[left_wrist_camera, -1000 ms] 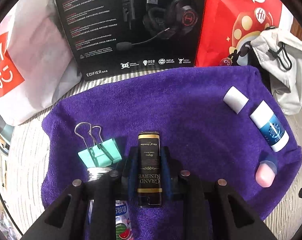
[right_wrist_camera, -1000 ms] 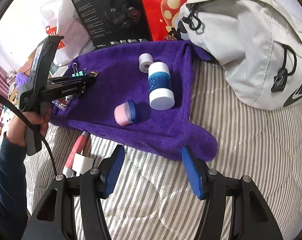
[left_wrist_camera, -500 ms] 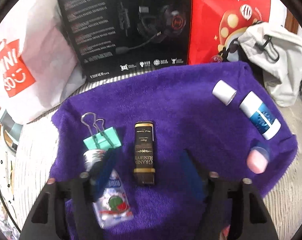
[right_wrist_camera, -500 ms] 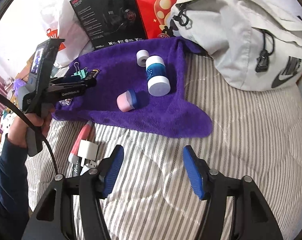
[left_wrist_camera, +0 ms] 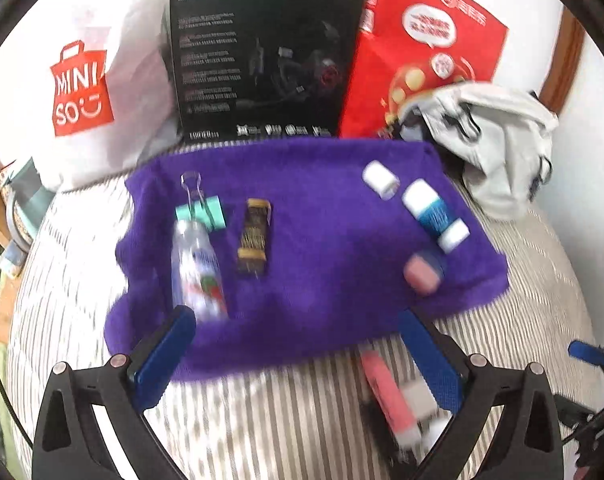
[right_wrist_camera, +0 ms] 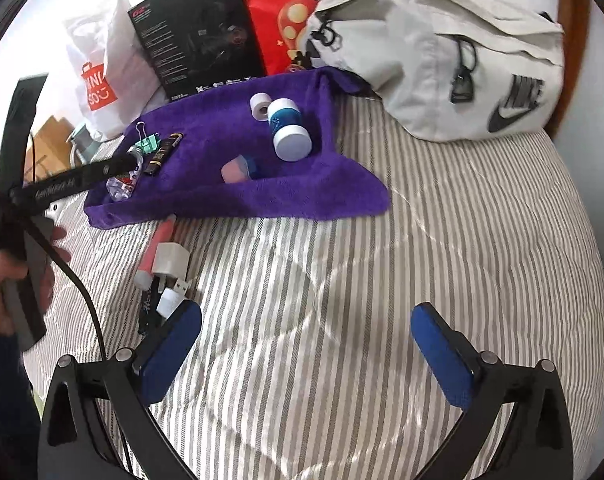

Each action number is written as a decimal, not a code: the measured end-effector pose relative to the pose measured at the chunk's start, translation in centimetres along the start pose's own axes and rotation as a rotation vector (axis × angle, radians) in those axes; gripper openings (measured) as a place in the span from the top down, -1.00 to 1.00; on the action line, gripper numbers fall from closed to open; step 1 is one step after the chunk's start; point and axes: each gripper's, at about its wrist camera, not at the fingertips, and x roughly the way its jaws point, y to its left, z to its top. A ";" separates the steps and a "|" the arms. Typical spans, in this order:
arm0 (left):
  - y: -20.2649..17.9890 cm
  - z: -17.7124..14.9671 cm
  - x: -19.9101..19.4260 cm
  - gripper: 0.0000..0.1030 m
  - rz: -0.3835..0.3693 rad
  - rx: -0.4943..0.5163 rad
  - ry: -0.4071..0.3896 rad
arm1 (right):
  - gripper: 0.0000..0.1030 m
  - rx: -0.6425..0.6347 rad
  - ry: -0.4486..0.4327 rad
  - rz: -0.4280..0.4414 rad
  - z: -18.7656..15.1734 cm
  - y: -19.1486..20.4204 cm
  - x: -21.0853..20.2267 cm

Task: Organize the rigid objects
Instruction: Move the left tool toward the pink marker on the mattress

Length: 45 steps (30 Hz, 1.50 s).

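On the purple towel (left_wrist_camera: 321, 280) lie a teal binder clip (left_wrist_camera: 200, 213), a black-and-gold lighter (left_wrist_camera: 255, 236), a clear bottle (left_wrist_camera: 200, 276), a white roll (left_wrist_camera: 381, 179), a blue-and-white bottle (left_wrist_camera: 435, 216) and a pink-and-blue cap (left_wrist_camera: 421, 274). My left gripper (left_wrist_camera: 294, 320) hovers over the towel's near edge with its jaws opening and nothing between them. My right gripper (right_wrist_camera: 305, 312) hangs over bare striped bedding, its jaws also opening and empty. A pink tube (right_wrist_camera: 158, 248) and a white charger (right_wrist_camera: 172, 260) lie on the bedding just off the towel.
Against the wall stand a white shopping bag (left_wrist_camera: 82, 84), a black headset box (left_wrist_camera: 262, 60) and a red bag (left_wrist_camera: 421, 52). A pale grey backpack (right_wrist_camera: 441, 60) lies at the right. A hand (right_wrist_camera: 2, 272) holds the left gripper's handle. Striped bedding (right_wrist_camera: 441, 240) spreads in front.
My left gripper opened, let go of the black-and-gold lighter and pulled back and up from the towel. My right gripper opened wider and drew back over the bedding.
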 end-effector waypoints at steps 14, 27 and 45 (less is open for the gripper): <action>-2.0 -7.7 -0.1 -1.00 -0.012 0.044 0.095 | -1.00 0.043 0.021 0.023 -5.9 0.0 -1.9; -1.6 -8.3 0.8 -1.00 0.059 0.037 0.102 | -1.00 0.023 0.038 0.034 -6.7 0.5 -1.5; -2.2 -8.0 1.7 -1.00 -0.019 -0.019 0.130 | -1.00 -0.035 0.096 0.032 -6.3 2.2 0.6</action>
